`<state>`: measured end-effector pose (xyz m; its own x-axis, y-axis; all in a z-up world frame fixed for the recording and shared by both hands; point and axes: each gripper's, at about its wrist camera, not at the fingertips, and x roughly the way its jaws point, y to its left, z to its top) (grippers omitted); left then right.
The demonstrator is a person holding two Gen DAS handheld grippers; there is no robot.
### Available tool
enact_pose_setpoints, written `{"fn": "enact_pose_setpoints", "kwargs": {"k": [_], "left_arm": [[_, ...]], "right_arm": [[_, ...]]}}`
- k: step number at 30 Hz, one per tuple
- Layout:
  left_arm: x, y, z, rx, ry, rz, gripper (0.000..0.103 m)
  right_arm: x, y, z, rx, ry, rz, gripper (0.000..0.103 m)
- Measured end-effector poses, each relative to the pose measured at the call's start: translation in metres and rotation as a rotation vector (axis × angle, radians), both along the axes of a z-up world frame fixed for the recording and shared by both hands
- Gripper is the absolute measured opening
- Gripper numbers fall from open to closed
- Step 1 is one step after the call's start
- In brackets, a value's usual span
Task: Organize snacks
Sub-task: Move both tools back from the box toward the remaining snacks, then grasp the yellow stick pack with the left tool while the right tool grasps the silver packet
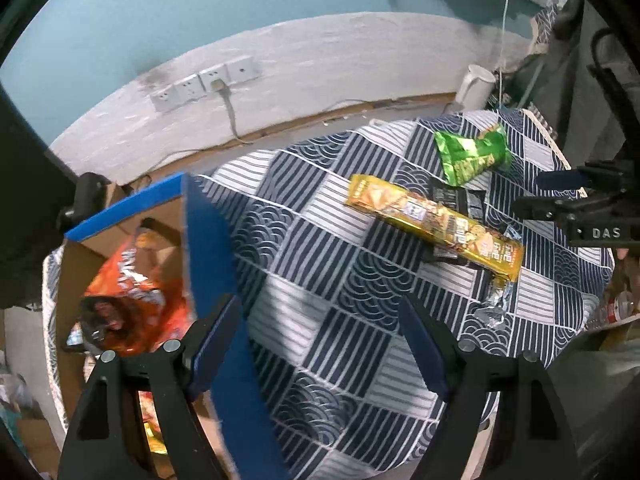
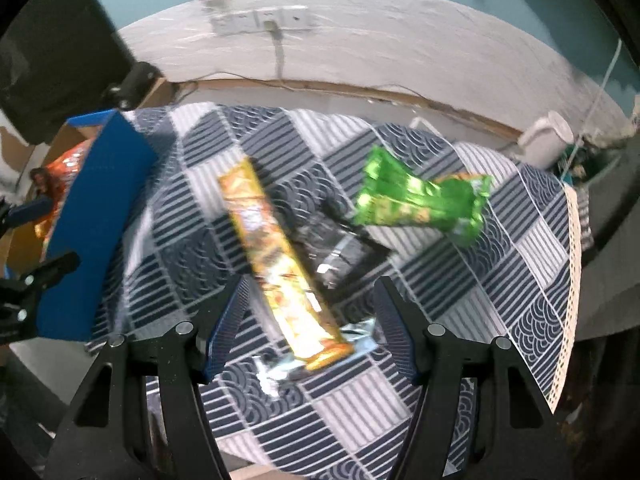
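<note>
The left gripper (image 1: 320, 320) was held above the desk (image 1: 320, 232) beside the box (image 1: 208, 240), jaws wide and empty. The right gripper (image 2: 308, 312) was held low over the yellow snack box (image 2: 276, 260), jaws wide astride its near end. A green packet (image 2: 420, 200) lay toward the far right edge.

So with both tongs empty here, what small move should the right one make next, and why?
Probably lower the right tongs and close on the near end of the yellow snack pack. It lies loose on the checked cloth, its end already between the open fingers, while the blue-edged box holds only the orange bag.
</note>
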<state>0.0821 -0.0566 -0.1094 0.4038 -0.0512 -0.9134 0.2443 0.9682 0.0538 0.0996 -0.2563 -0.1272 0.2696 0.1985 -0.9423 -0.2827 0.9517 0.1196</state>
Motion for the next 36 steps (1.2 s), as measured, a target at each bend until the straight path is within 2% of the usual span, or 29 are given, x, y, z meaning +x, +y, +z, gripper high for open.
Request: {"fn": "enact_pose_setpoints", "kwargs": {"k": [8, 18, 32, 36], "left_arm": [[0.019, -0.028, -0.029, 0.025, 0.036, -0.02, 0.082], [0.038, -0.036, -0.064, 0.057, 0.098, -0.015, 0.082], [0.03, -0.024, -0.063, 0.039, 0.118, -0.002, 0.082], [0.028, -0.018, -0.064, 0.024, 0.127, 0.015, 0.082]], "right_arm": [[0.017, -0.03, -0.04, -0.015, 0.063, -0.062, 0.066], [0.015, -0.038, -0.086, -0.079, 0.141, -0.053, 0.066], [-0.018, 0.036, -0.088, 0.0, 0.18, 0.073, 0.066], [-0.022, 0.031, -0.081, -0.043, 0.154, -0.017, 0.066]]}}
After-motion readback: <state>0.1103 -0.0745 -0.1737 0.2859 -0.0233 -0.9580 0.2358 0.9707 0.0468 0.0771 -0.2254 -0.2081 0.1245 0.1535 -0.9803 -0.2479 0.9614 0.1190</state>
